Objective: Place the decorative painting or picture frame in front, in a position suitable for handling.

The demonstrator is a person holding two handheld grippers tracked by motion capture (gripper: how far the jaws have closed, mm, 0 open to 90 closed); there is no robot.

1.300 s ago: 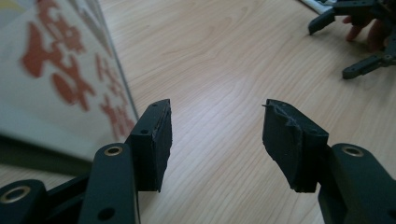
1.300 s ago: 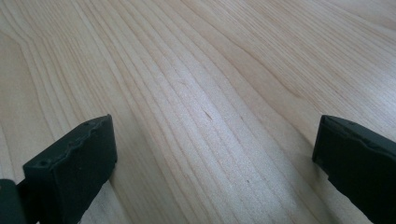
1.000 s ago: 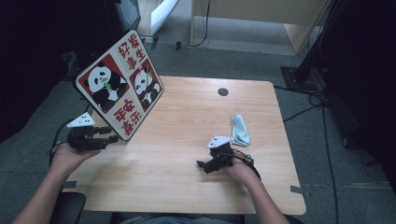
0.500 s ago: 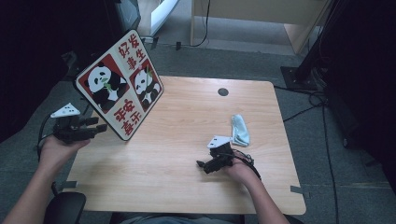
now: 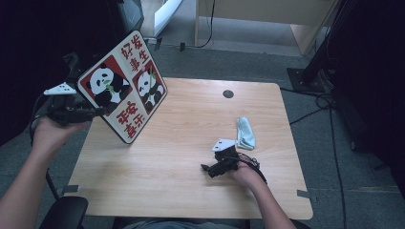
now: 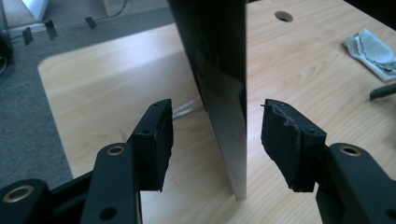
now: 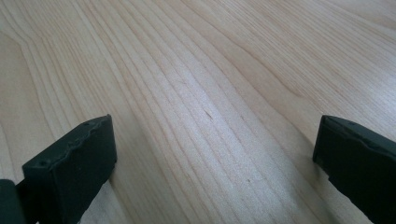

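Grey carpet runs around a pale wooden desk (image 5: 191, 157) with rounded corners and a small dark cable hole (image 5: 228, 94) near its far edge. Dark shadow fills the room's left and right sides, and black cables trail over the floor beyond the desk's right end.

At the desk's left end stands a square board printed with two black-and-white pandas on red patches and red Chinese characters on white (image 5: 123, 86). It is tipped up on one corner like a diamond, with its lower corner just above or on the desk's near-left part; which of the two I cannot tell. Its printed face looks toward the high camera.

Beside the board's left corner, out past the desk's left edge, the left gripper (image 5: 93, 112) sits level in the person's left hand (image 5: 55, 133). In the left gripper view the board appears edge-on as a dark back with a thin pale rim (image 6: 224, 93), standing between the two black jaws. The jaws are apart, with a clear gap on each side, so the pads do not press on the board.

On the desk's near-right part rests the right gripper (image 5: 206, 168), held low in the person's right hand (image 5: 246, 174). Its jaws are spread wide over bare wood grain (image 7: 210, 107) with nothing between them.

A crumpled pale blue-green cloth (image 5: 245, 133) lies just beyond the right gripper, toward the right edge.
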